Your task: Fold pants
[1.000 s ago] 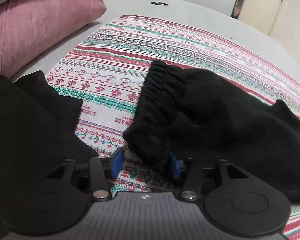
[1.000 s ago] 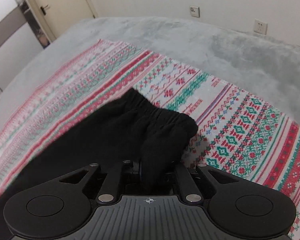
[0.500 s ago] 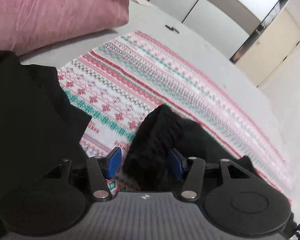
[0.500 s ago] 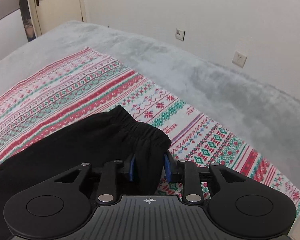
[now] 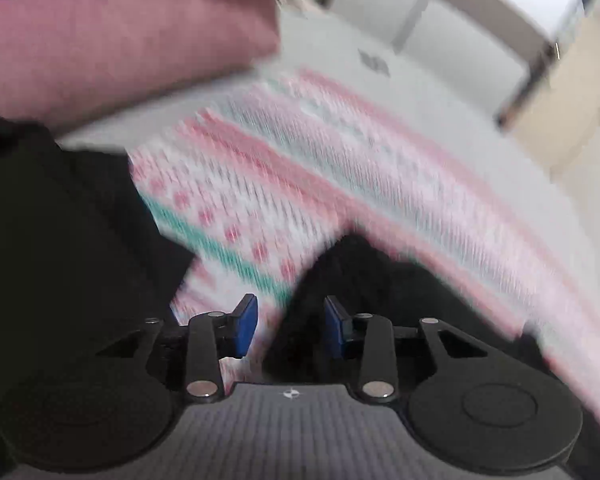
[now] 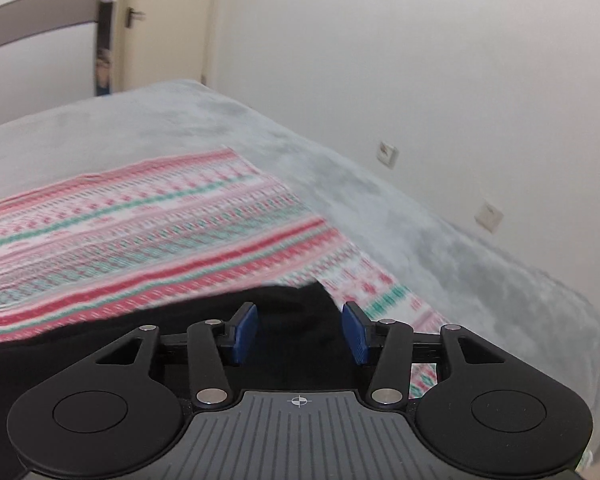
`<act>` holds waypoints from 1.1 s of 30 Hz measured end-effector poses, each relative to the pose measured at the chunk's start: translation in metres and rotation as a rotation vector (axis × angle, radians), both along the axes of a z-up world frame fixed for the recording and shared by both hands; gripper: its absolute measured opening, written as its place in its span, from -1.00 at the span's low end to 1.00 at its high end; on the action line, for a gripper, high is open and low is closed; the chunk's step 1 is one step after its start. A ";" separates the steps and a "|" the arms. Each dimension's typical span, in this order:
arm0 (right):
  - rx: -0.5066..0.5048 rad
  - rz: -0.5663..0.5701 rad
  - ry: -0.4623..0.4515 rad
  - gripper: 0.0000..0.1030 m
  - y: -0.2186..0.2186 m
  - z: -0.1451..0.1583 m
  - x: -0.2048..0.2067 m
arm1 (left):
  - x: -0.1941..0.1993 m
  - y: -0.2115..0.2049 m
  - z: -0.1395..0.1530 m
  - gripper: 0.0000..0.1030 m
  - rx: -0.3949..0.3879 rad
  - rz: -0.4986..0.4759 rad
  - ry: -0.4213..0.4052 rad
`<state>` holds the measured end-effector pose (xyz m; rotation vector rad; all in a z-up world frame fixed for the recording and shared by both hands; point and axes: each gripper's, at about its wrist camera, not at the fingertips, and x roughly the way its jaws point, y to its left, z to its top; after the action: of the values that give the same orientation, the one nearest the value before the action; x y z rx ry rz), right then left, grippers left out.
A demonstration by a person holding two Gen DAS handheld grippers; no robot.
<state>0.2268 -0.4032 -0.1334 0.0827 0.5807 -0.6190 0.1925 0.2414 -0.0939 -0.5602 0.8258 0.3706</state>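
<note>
The black pants lie on a red, white and green patterned blanket [image 5: 300,184]. In the blurred left wrist view one part of the pants [image 5: 372,272] sits by the right blue pad, another part [image 5: 60,220] fills the left side. My left gripper [image 5: 290,326] is open, with cloth between the jaws near the right pad. In the right wrist view the pants [image 6: 180,324] lie under and in front of my right gripper [image 6: 300,334], which is open, its blue pads clear of the cloth. The blanket also shows in this view [image 6: 140,232].
A pink pillow [image 5: 120,40] lies at the far left on the grey bed cover [image 6: 380,200]. A small dark object [image 5: 374,62] lies on the bed beyond the blanket. White wall with sockets [image 6: 388,154] at right; wardrobe doors [image 5: 460,12] behind.
Both grippers have opened and let go of the pants' waistband. Both have pulled back and tilted up; the pants now lie lower in both views.
</note>
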 end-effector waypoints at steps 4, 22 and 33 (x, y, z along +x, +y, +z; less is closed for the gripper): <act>0.034 0.170 -0.104 -0.09 0.036 0.008 0.007 | 0.016 -0.018 0.014 0.20 0.019 -0.069 -0.070; -0.077 0.795 -0.076 0.62 0.221 -0.023 0.065 | 0.069 -0.120 -0.023 0.51 0.111 -0.446 0.086; 0.062 1.060 0.189 -0.07 0.332 -0.041 0.140 | 0.079 -0.111 -0.031 0.50 0.069 -0.408 0.131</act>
<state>0.3671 -0.0709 -0.1740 -0.2231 0.7277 0.4268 0.2713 0.1300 -0.1251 -0.2940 1.0247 0.0607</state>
